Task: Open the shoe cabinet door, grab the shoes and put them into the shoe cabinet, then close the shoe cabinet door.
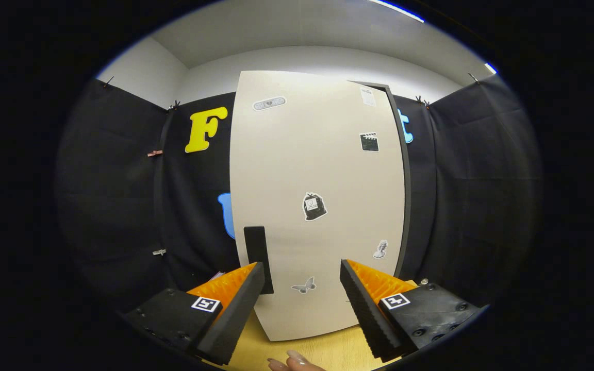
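Our gripper (pixel 302 288) is spread wide just before the closed shoe cabinet door (pixel 317 206), its handle (pixel 257 252) by one finger, which fits either a start or a finish.

Pale shoe cabinet door (pixel 317 206) upright just ahead, dotted with stickers (pixel 314 206), dark handle (pixel 258 257) beside the left finger, gripper (pixel 302 293) fingers spread apart, wooden tabletop (pixel 328 350) below, fingertips (pixel 294 362) of a hand

Single fisheye cam on the gripper (pixel 302 288), looking forward along its two fingers, which sit spread apart. Faces the shoe cabinet door (pixel 317 206) nearly head-on and close, angled slightly upward: ceiling is seen far above, wooden tabletop (pixel 328 350) near, below. Door handle (pixel 258 257) sits just ahead of the left finger. Booth walls flank left and right.
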### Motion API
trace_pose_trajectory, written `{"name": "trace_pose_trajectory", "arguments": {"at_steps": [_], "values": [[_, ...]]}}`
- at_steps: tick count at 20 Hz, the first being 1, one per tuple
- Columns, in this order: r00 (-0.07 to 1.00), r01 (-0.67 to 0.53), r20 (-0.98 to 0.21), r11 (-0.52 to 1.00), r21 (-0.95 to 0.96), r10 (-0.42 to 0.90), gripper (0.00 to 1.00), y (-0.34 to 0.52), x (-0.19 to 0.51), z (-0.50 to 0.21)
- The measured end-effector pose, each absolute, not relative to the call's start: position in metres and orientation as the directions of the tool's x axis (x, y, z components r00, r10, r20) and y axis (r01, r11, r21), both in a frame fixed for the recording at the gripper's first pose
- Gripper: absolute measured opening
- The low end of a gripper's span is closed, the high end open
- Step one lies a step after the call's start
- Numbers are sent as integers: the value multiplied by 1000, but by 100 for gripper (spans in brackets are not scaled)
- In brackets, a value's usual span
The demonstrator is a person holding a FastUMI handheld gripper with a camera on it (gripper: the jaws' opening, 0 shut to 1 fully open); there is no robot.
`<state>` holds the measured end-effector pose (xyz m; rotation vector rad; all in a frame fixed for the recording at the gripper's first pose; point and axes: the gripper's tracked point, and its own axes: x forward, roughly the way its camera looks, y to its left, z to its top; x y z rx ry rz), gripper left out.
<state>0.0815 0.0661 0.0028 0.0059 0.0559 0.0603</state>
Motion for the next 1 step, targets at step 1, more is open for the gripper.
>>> {"name": "trace_pose_trajectory", "arguments": {"at_steps": [1], "values": [[996,-61,-57,998,7,61,97,67,83,2]]}}
